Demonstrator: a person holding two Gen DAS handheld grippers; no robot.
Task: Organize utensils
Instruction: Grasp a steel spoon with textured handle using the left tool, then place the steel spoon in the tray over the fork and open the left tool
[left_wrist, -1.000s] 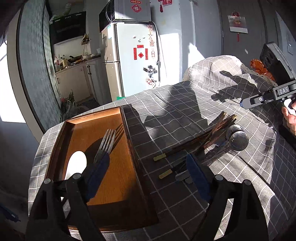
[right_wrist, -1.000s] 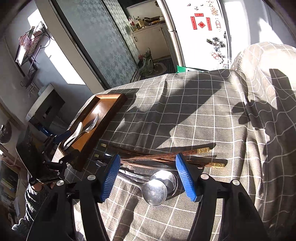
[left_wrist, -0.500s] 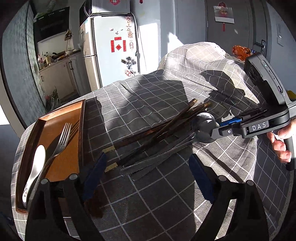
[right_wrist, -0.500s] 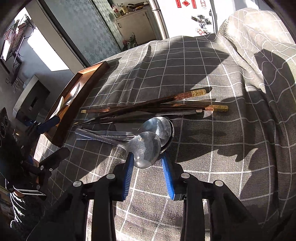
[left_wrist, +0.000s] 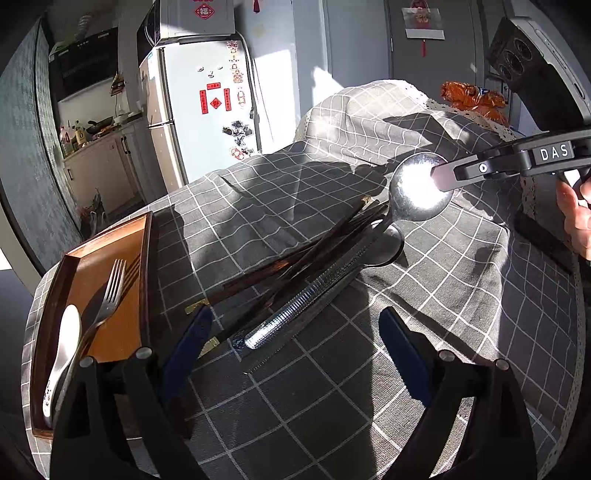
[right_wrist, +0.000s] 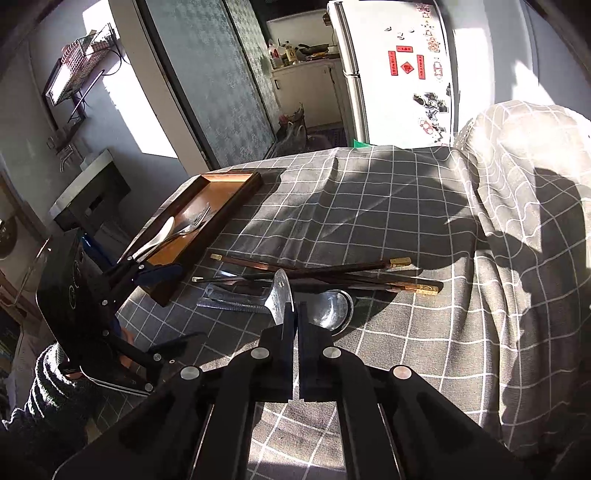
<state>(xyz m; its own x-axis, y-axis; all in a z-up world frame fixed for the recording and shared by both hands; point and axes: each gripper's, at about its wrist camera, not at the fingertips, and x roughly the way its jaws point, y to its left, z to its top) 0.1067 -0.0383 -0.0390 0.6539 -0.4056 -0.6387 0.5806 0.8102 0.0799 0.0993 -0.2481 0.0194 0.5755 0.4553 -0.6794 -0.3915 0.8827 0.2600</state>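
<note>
My right gripper is shut on the bowl of a steel spoon, lifted above the table; the spoon also shows edge-on in the right wrist view. A second steel spoon lies below it beside several dark wooden chopsticks on the grey checked cloth. My left gripper is open and empty, hovering over the handle ends of the utensils. A wooden tray at the left holds a fork and a white ceramic spoon.
The grey checked tablecloth covers the table and a humped chair back at the far side. A white fridge and kitchen counter stand beyond. The table edge runs just behind the tray.
My right gripper closed on the top spoon's bowl and lifted it off the pile. My left gripper moved from over the tray to over the utensil handles, still open.
</note>
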